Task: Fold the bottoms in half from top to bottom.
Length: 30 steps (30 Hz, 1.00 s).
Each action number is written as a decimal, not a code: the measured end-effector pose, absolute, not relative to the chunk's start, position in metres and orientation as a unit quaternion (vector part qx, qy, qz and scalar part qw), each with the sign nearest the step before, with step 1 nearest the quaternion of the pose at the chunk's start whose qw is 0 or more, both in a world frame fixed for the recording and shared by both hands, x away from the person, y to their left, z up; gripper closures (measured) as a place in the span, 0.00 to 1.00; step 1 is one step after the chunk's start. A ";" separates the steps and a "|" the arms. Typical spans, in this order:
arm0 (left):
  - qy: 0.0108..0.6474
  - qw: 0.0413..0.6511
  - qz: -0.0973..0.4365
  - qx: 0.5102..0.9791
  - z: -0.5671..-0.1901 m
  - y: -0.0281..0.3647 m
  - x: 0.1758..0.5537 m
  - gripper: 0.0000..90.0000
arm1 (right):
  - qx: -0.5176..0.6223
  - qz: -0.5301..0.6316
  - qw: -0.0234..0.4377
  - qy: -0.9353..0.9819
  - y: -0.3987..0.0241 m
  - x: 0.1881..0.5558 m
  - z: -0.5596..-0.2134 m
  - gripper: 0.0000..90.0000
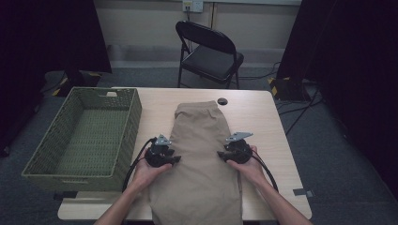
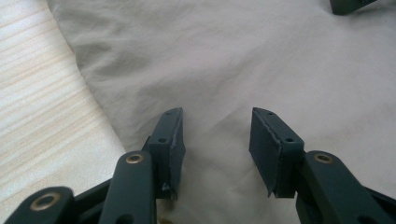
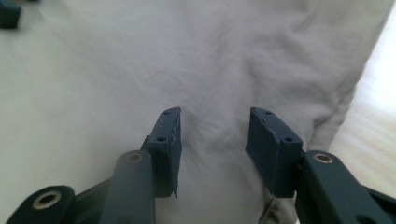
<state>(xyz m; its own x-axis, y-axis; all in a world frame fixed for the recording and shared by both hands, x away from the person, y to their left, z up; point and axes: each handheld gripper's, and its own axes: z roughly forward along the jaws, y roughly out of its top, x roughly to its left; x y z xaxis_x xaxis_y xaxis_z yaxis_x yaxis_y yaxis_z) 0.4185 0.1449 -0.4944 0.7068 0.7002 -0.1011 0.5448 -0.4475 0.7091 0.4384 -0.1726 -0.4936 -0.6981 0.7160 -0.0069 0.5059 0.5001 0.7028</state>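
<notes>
So here's where the folding job stands: the khaki trousers lie lengthwise down the middle of the table, already doubled into one long narrow strip, near end hanging over the table's near edge. That looks like the first fold done, but the short folds are all left, and the green woven basket on the left has nothing in it, so my guess is under halfway. Left gripper sits on the strip's left edge and right gripper on its right edge, pointing inward at each other. Both have their jaws spread over the cloth, pinching nothing. A black folding chair stands beyond the far side.
</notes>
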 end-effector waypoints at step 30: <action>0.356 0.383 0.065 0.850 -0.493 0.129 0.386 0.60 | 0.343 0.337 0.142 0.865 -0.191 0.399 -0.493 0.54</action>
<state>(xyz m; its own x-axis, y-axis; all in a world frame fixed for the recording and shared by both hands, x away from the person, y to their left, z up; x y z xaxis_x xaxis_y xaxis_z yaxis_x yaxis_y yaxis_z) 0.3858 0.1286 -0.4933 0.7387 0.6545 -0.1612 0.5546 -0.4543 0.6972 0.3990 -0.1907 -0.4927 -0.7247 0.6889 -0.0152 0.4968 0.5376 0.6813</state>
